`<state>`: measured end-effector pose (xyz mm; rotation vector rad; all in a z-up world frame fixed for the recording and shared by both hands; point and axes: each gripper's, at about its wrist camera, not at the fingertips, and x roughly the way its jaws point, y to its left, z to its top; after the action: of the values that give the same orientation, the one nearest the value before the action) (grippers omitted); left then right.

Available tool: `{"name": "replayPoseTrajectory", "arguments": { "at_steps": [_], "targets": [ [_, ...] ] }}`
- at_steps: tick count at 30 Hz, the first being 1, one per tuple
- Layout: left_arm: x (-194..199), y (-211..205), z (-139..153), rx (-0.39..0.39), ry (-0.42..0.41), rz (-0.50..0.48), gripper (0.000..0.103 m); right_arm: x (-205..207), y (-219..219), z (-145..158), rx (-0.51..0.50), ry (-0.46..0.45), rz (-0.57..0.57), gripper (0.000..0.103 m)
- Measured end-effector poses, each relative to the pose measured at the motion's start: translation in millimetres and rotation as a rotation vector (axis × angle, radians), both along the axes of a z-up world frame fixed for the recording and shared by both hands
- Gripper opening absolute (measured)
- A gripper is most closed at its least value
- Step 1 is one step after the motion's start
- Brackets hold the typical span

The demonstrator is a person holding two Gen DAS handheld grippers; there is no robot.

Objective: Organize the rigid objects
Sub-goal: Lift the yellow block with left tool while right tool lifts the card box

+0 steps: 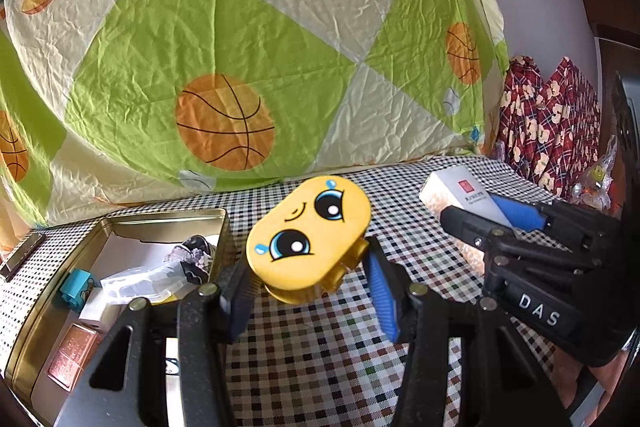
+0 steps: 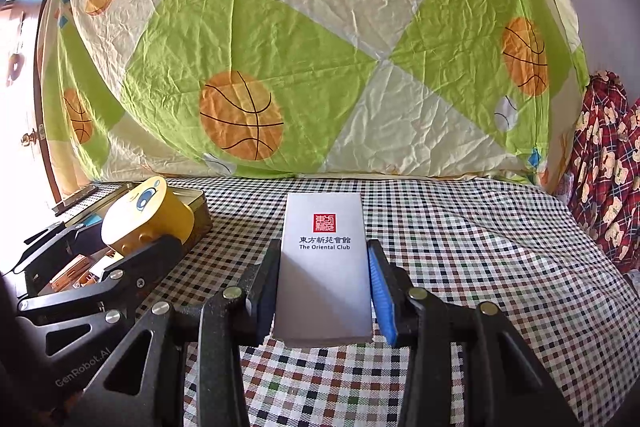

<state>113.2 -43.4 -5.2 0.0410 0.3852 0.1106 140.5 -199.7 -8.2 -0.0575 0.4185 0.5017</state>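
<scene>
While our left gripper holds a yellow oval plastic toy block with a printed cartoon face, its jaws closed on the studded base, the block sits tilted, face up, lifted above the checked tablecloth; seen from the right wrist, the same block hangs in front of the gold rectangular metal tin, at its near right corner; the tin stands open on the counter just left of our left gripper, and in it lie a small teal plastic block, a clear plastic wrapper, a copper-coloured flat box and other pieces we cannot make out; our right gripper has its jaws clamped on the long sides of a white rectangular cardboard box printed "The Oriental Club" with a red seal, held level above the cloth; from the left wrist that box and the right gripper appear to the right of the yellow block, apart from it; behind the counter hangs a crumpled green and cream sheet with basketball prints; a red patterned fabric lies bunched at the far right.
</scene>
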Motion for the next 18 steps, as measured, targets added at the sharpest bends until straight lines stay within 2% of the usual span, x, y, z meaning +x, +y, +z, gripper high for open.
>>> {"name": "replayPoseTrajectory", "arguments": {
  "at_steps": [8, 18],
  "targets": [
    [-8.1, -0.3, 1.5, -0.006, -0.029, 0.008, 0.05, -18.9, -4.2, 5.8, 0.029, -0.08, 0.001, 0.044],
    [-25.0, 2.2, 5.1, -0.008, -0.088, 0.015, 0.05, -19.6, -4.6, 7.8, 0.032, -0.092, -0.007, 0.043]
  ]
}}
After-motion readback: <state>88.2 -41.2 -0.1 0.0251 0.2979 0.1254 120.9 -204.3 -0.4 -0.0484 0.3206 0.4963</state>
